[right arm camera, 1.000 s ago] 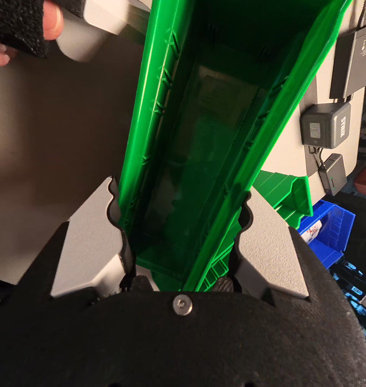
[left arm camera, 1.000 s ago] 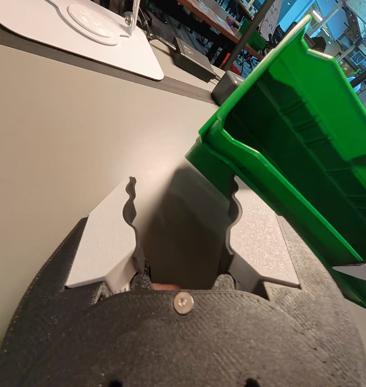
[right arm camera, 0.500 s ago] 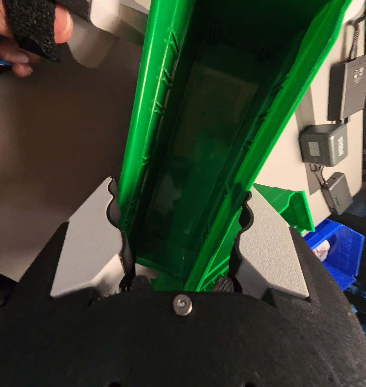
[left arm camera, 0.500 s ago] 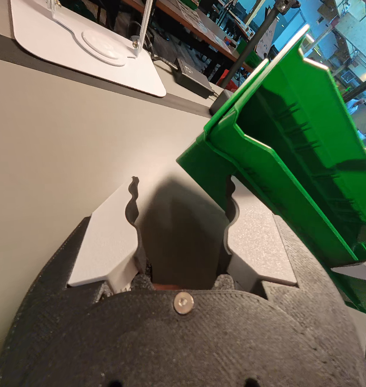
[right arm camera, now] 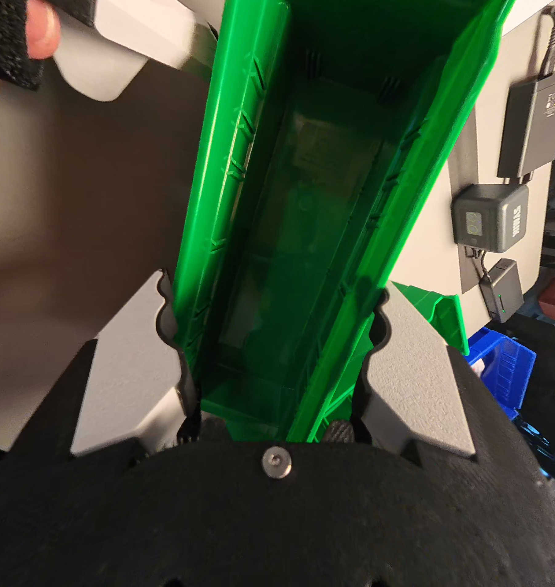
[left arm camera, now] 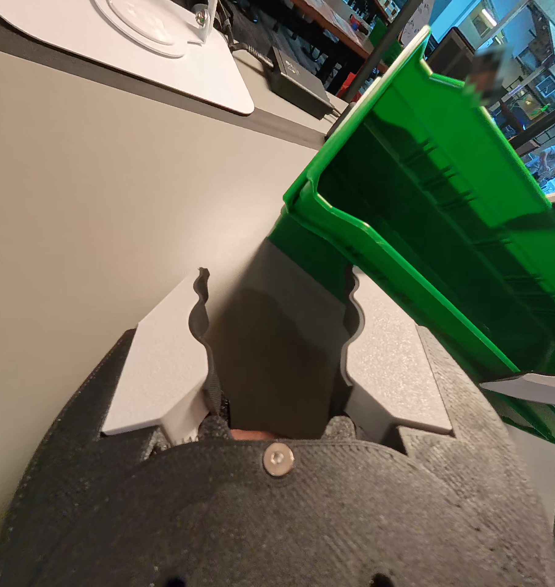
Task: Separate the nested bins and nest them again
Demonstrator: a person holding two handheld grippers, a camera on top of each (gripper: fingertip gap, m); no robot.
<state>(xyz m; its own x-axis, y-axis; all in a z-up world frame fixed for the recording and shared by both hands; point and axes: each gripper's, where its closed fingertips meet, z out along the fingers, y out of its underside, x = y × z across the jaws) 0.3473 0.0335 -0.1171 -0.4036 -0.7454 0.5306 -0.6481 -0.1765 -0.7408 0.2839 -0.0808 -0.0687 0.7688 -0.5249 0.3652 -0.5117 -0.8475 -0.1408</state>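
Grey table [left arm camera: 104, 178] — white pad [left arm camera: 149, 54], chargers [right arm camera: 489, 219]

A beige tabletop [left arm camera: 111, 197] carries a white rounded mat [left arm camera: 161, 60] at its far left. Along the far edge lie a black power brick [right arm camera: 536, 127], a grey cube-shaped device [right arm camera: 489, 219] and a small black adapter [right arm camera: 504, 289]. A blue bin [right arm camera: 504, 374] sits below, off the table's edge.
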